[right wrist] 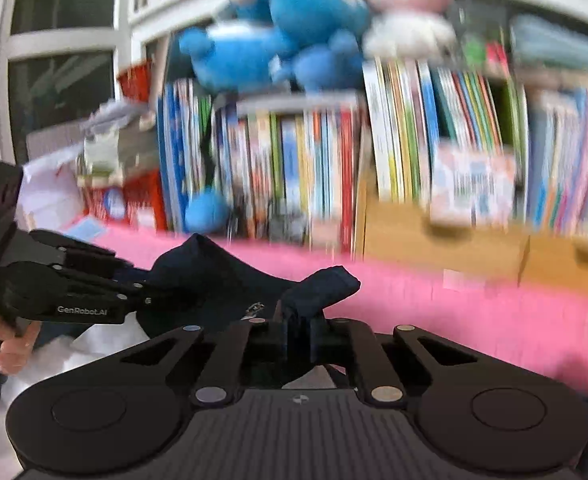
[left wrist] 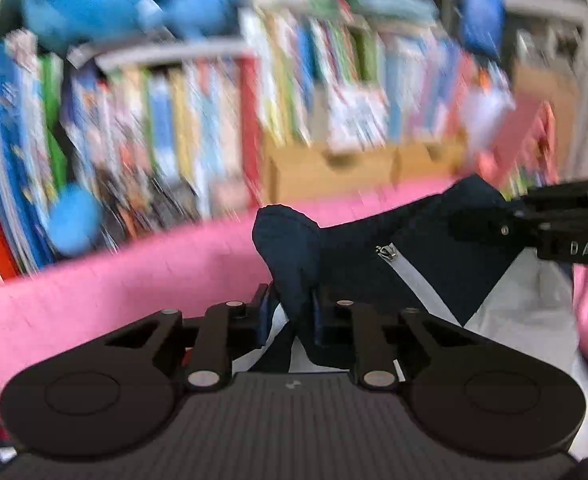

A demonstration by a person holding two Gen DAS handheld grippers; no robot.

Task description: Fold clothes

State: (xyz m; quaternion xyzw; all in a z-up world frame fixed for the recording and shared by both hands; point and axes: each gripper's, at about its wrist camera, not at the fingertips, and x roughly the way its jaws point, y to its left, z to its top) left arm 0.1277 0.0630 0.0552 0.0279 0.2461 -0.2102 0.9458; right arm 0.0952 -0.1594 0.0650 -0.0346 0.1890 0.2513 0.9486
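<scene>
Both grippers pinch a navy garment above a pink surface.
The left gripper clamps the navy-and-white jacket by a fold; the right gripper clamps another fold; blurred bookshelf behind.

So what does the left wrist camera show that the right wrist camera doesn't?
Only the left wrist view shows the silver zipper pull on the navy and white jacket.

Only the right wrist view shows the dark window panes, the pink and white plush toy and a bare hand behind the left gripper.

Both show the jacket, the pink surface, the blurred bookshelf and blue plush toys, with each gripper, including the right gripper, clamped on navy fabric.
</scene>
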